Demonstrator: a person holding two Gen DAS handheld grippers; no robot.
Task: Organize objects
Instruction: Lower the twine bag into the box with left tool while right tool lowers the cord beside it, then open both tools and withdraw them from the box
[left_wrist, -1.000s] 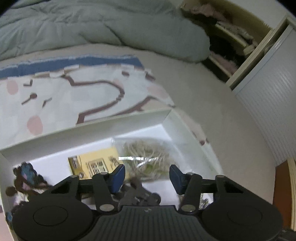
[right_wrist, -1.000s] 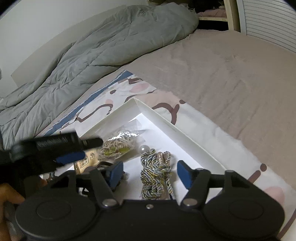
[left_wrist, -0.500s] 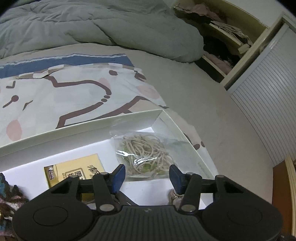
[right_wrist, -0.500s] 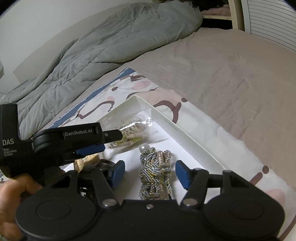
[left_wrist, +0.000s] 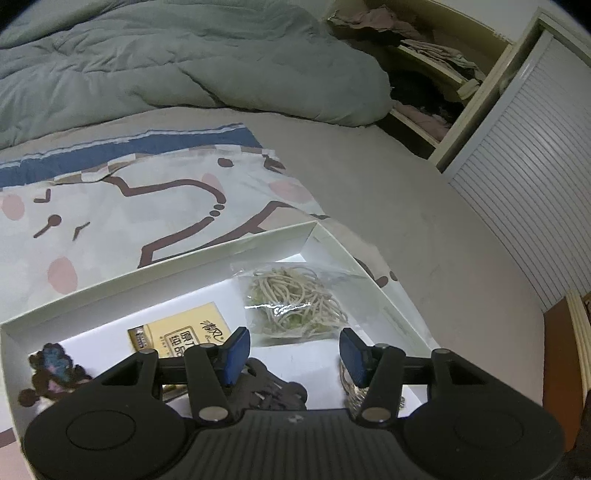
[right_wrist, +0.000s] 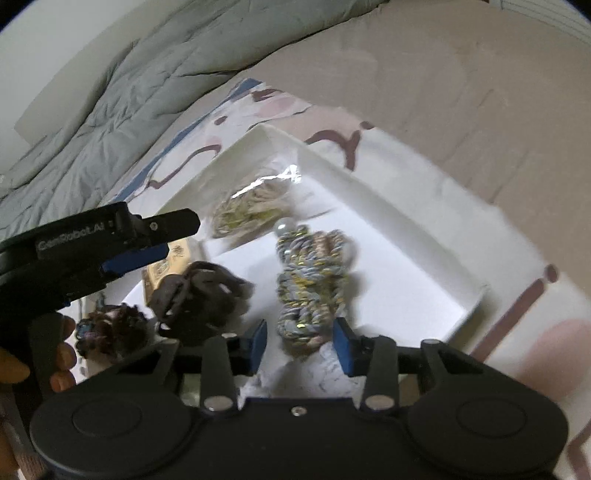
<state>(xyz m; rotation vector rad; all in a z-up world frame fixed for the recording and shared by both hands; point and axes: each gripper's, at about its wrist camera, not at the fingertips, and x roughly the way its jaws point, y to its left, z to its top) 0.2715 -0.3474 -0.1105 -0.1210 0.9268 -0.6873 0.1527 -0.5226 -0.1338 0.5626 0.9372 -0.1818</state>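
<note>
A white shallow box (left_wrist: 155, 273) lies on a patterned sheet on the bed. It holds a clear bag of beige cord (left_wrist: 295, 299), a yellow packet (left_wrist: 184, 332), a dark brown crocheted piece (right_wrist: 199, 295), a dark multicoloured tangle (left_wrist: 51, 373) and a twisted grey-gold rope bundle (right_wrist: 310, 280). My left gripper (left_wrist: 293, 350) is open and empty above the box. My right gripper (right_wrist: 301, 341) is open, its jaws either side of the rope bundle's near end. The left gripper also shows in the right wrist view (right_wrist: 110, 243).
A grey duvet (left_wrist: 177, 62) is heaped at the head of the bed. An open wardrobe with clothes (left_wrist: 436, 74) and a slatted door (left_wrist: 535, 177) stand to the right. The box's right wall (right_wrist: 388, 206) runs close to the rope.
My right gripper has dropped closer to the rope bundle and its jaws have narrowed. My left gripper has drifted slightly; more of the box's left end shows.
</note>
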